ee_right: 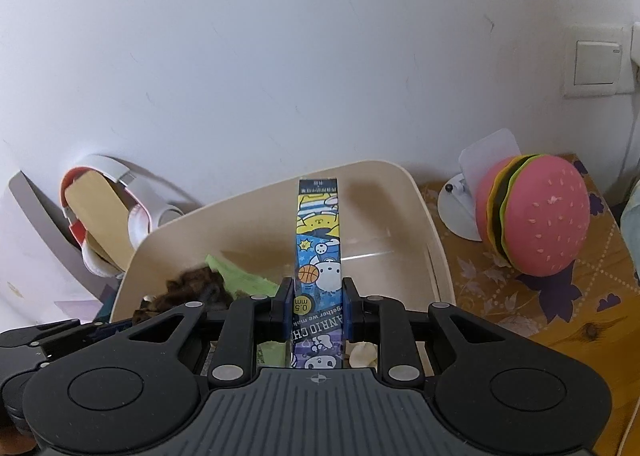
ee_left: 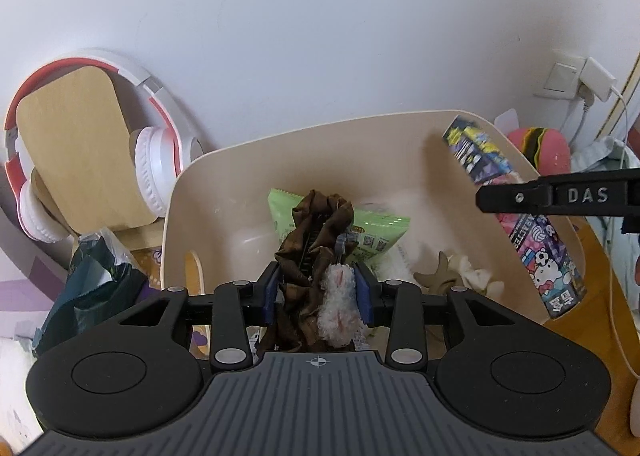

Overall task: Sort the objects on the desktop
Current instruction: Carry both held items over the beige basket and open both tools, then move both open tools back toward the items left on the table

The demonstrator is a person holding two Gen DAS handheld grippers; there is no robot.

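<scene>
Raised white letters "DAS" stand on the black arm of the right tongs, which enter the left wrist view from the right edge. On the long cartoon-printed box clamped in the right tongs, the right wrist view shows "0.5 mm" in a yellow circle, upside down; beside it run the partly hidden words "together we mak…" and, in large letters, "ANRIO CH…". Small print on the box's far end and on the green packet is too small to read.
</scene>
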